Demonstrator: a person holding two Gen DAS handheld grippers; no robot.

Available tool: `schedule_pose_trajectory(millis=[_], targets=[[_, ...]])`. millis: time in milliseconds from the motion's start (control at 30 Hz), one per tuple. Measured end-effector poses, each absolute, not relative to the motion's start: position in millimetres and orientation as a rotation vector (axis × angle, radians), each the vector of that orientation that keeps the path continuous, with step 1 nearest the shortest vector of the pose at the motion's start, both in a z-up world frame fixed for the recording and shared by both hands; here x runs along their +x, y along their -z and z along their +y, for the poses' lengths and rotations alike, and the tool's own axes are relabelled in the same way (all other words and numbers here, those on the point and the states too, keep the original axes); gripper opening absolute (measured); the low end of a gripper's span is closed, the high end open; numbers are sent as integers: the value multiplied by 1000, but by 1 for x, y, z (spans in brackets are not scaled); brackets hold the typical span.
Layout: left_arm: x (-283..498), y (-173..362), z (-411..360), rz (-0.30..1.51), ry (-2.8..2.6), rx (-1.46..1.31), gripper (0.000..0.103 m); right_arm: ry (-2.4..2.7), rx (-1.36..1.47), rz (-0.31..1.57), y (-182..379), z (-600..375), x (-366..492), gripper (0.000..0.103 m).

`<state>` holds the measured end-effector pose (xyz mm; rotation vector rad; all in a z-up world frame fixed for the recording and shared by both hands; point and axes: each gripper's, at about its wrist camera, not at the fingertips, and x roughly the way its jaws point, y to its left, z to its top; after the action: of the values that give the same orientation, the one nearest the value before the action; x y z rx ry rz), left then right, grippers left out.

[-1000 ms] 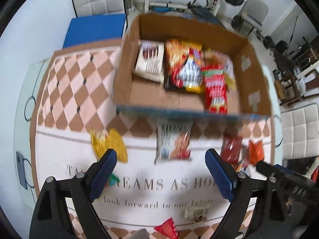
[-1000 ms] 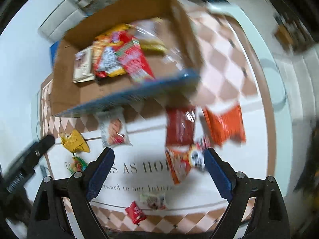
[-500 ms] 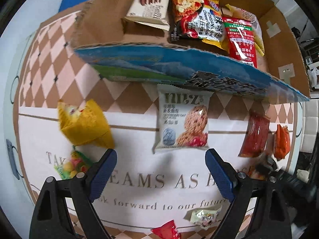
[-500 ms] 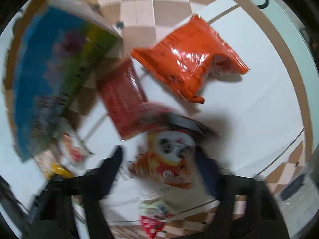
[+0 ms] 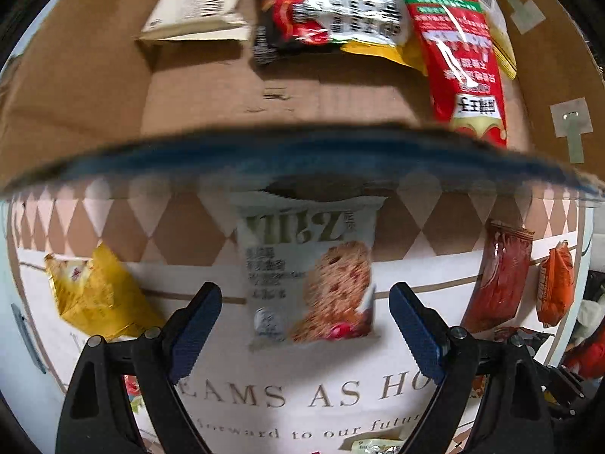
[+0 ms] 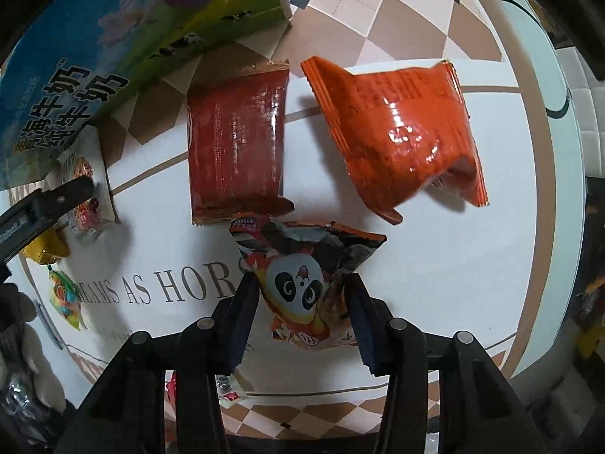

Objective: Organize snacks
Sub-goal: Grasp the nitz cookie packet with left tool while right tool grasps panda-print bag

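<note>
In the right wrist view my right gripper (image 6: pixel 300 304) is closed around a panda snack bag (image 6: pixel 302 283), which is pinched between the fingers on the table mat. A dark red packet (image 6: pixel 236 143) and an orange packet (image 6: pixel 397 132) lie just beyond it. In the left wrist view my left gripper (image 5: pixel 304 317) is open, its fingers on either side of a white cookie packet (image 5: pixel 308 268) in front of the cardboard box (image 5: pixel 75 75). The box holds several snack bags, among them a red one (image 5: pixel 461 56).
A yellow bag (image 5: pixel 94 295) lies left of the left gripper. A red packet (image 5: pixel 499 276) and an orange one (image 5: pixel 554 283) lie to the right. The box's printed outer wall (image 6: pixel 113 38) stands at the upper left of the right wrist view. Small candies (image 6: pixel 64 295) lie near the mat's front.
The left gripper moved forward and down to straddle the cookie packet. The right gripper dropped to the panda bag and closed on it.
</note>
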<state>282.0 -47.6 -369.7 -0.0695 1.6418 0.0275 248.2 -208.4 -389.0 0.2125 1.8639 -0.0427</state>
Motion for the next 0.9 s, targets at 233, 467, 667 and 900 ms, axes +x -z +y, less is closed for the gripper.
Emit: schedule_pose_trajectory(millis=[233, 467, 667, 900], targets=[[278, 376, -67, 1619, -10, -8, 68, 22, 150, 1883, 397, -202, 264, 51], [217, 374, -77, 1653, -4, 9, 67, -16, 64, 1903, 398, -182, 252, 50], [155, 379, -79, 1684, -17, 44, 67, -41, 71, 1917, 398, -178, 235, 51], [154, 383, -81, 1681, -40, 51, 70, -55, 122, 1922, 394, -199, 235, 62]])
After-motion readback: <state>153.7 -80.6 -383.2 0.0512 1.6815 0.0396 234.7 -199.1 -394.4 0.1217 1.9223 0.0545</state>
